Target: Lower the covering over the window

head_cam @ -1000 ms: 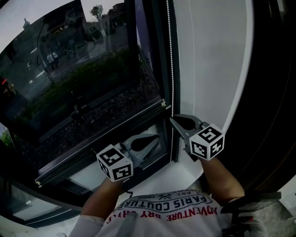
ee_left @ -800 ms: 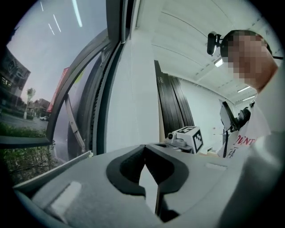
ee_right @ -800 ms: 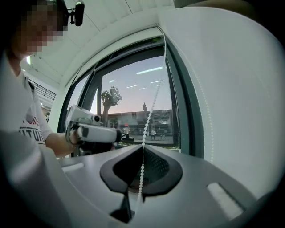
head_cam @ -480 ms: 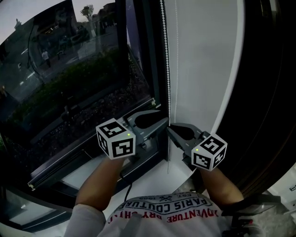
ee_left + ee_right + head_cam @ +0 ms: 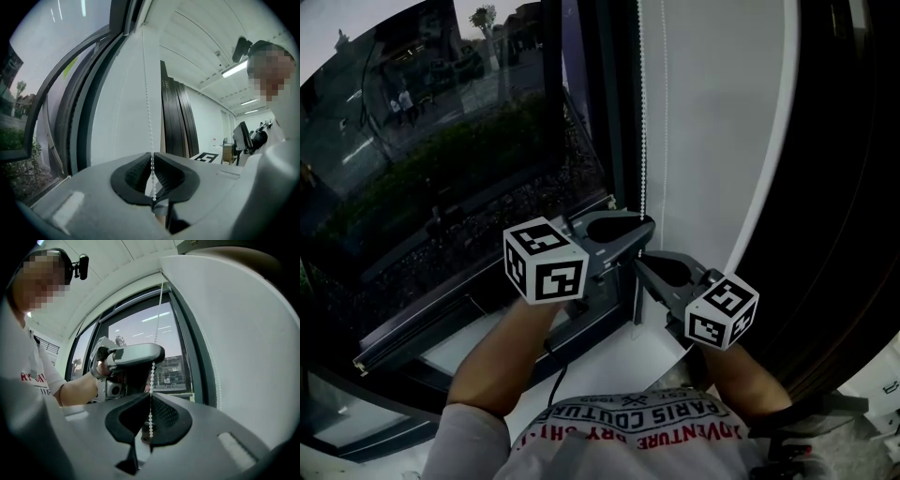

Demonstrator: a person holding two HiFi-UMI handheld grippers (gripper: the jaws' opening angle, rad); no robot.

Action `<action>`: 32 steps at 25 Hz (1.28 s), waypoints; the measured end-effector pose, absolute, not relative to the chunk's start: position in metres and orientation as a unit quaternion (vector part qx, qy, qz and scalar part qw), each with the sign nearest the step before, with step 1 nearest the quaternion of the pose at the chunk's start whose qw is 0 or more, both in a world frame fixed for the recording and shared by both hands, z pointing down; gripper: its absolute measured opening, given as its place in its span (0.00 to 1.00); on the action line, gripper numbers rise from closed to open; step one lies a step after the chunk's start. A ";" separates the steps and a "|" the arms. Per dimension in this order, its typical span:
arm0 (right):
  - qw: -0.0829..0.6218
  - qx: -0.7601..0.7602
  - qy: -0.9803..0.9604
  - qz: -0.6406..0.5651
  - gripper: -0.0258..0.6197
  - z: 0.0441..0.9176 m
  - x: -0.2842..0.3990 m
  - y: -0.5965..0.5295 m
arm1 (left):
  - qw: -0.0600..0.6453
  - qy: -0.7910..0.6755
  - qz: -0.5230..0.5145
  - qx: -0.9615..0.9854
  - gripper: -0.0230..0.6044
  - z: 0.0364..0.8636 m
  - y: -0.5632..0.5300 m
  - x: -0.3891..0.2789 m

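A white bead chain (image 5: 640,112) hangs down the dark window frame beside the glass. A dark see-through shade (image 5: 441,169) covers the pane, and its bottom rail (image 5: 422,325) slants just above the sill. My left gripper (image 5: 649,225) points level at the chain; its jaws have just been closing and now pinch the chain (image 5: 149,117) at their tips (image 5: 152,154). Just below it, my right gripper (image 5: 637,262) is shut on the same chain (image 5: 152,376), with beads running down between its pads (image 5: 150,397). The left gripper (image 5: 136,355) shows above it in the right gripper view.
A white wall panel (image 5: 722,122) stands right of the chain, and a dark curved edge (image 5: 853,187) lies further right. The white sill (image 5: 619,361) runs under both grippers. The person's arms and printed shirt (image 5: 628,427) fill the bottom of the head view.
My left gripper rose from low by the sill up and right to the chain, above the right gripper, and closed on it. The right gripper shifted slightly left, still gripping.
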State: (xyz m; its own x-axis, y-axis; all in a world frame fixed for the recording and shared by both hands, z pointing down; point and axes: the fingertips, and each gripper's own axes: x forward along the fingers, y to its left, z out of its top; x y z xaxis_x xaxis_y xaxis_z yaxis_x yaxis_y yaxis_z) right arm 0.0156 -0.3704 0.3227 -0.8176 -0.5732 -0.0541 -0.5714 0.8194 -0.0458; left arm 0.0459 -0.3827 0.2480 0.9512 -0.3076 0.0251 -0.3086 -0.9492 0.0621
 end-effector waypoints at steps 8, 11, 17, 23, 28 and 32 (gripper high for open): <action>0.019 -0.293 0.956 -0.027 0.06 0.339 0.010 -0.367 | 0.036 -0.133 0.043 0.989 0.06 0.267 -0.371 0.055; 0.017 -0.298 0.954 -0.022 0.05 0.342 0.012 -0.365 | 0.044 -0.145 0.033 0.988 0.06 0.269 -0.373 0.050; 0.011 -0.296 0.955 -0.015 0.05 0.351 0.011 -0.361 | -0.004 -0.183 0.068 0.981 0.06 0.278 -0.374 0.044; -0.026 -0.287 0.957 -0.037 0.05 0.389 0.006 -0.361 | 0.008 -0.210 0.108 0.972 0.06 0.318 -0.378 0.035; -0.060 -0.277 0.957 -0.063 0.06 0.426 0.004 -0.357 | 0.055 -0.223 0.107 0.967 0.06 0.356 -0.382 0.026; -0.087 -0.273 0.954 -0.092 0.06 0.461 0.004 -0.352 | 0.074 -0.233 0.110 0.963 0.06 0.392 -0.381 0.027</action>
State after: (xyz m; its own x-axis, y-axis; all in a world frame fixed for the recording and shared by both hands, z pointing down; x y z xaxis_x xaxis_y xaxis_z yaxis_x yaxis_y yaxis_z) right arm 0.0037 -0.3520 0.4610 -0.8356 -0.5049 0.2165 -0.5371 0.8337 -0.1284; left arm 0.0267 -0.3811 0.3923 0.8675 -0.4324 0.2460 -0.4650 -0.8805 0.0922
